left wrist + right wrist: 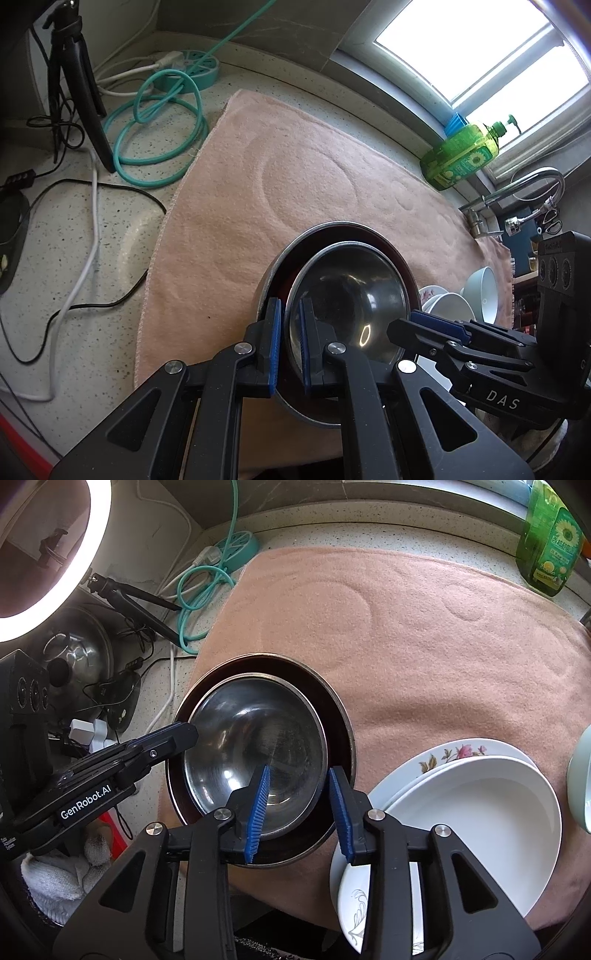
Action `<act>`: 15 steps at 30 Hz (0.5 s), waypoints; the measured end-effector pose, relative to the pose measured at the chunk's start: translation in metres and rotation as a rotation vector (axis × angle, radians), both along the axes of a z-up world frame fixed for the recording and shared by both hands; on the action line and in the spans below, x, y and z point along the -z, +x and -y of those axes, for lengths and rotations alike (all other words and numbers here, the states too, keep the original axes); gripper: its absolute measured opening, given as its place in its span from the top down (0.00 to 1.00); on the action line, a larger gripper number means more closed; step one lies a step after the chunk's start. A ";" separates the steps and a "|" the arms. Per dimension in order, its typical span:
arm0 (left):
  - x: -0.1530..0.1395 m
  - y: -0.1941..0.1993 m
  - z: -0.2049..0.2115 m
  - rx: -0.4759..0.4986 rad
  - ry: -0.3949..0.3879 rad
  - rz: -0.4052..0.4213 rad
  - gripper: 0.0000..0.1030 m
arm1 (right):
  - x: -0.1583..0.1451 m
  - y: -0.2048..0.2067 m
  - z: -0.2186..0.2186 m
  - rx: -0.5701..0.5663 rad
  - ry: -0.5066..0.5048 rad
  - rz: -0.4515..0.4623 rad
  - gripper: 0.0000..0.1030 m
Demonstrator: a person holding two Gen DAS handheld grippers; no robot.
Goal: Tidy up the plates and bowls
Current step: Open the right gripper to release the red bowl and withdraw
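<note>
The steel bowl [255, 753] sits nested inside the larger dark-lined bowl [340, 716], mouth up, on the pink towel [424, 646] that covers the speckled counter [66, 236]; being round, it has no long axis across the towel, only its vertical axis, tipped slightly because it lies off-centre toward the outer bowl's left wall. Your left gripper [289, 345] is pressed tight, pinching the two near rims together, one pad outside the dark-lined bowl and one inside the steel bowl. Your right gripper [298, 812] is spread, its pads straddling the steel bowl's near rim without pressing on it. To finish this nesting step well, you should lift the right fingers straight up so they do not drag the rim, and keep the left pinch steady until the inner bowl settles level. Beside it to the right lies the stack of white plates [480, 812], the floral plate [461, 751] beneath, and a pale green bowl [580, 782] at the edge.
</note>
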State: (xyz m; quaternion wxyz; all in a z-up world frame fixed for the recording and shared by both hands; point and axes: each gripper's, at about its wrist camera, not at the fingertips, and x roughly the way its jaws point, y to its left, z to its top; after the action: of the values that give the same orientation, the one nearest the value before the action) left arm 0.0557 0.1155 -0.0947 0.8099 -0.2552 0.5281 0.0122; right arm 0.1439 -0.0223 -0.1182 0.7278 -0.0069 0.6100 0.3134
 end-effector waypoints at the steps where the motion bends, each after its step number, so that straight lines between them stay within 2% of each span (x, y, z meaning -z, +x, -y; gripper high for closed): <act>1: -0.001 0.000 -0.001 -0.003 -0.002 0.001 0.94 | -0.001 0.000 0.000 0.000 0.002 0.003 0.67; 9: -0.016 -0.002 -0.001 -0.002 0.003 0.040 0.94 | -0.014 0.001 0.005 0.007 0.031 0.025 0.66; 15: -0.035 -0.005 0.001 -0.005 0.004 0.101 0.88 | -0.038 0.000 0.018 0.018 0.067 0.082 0.66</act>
State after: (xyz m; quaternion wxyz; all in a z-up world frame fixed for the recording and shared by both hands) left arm 0.0511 0.1150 -0.0599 0.8361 -0.2551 0.4857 0.0022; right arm 0.1440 -0.0404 -0.0807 0.7547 0.0100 0.5688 0.3268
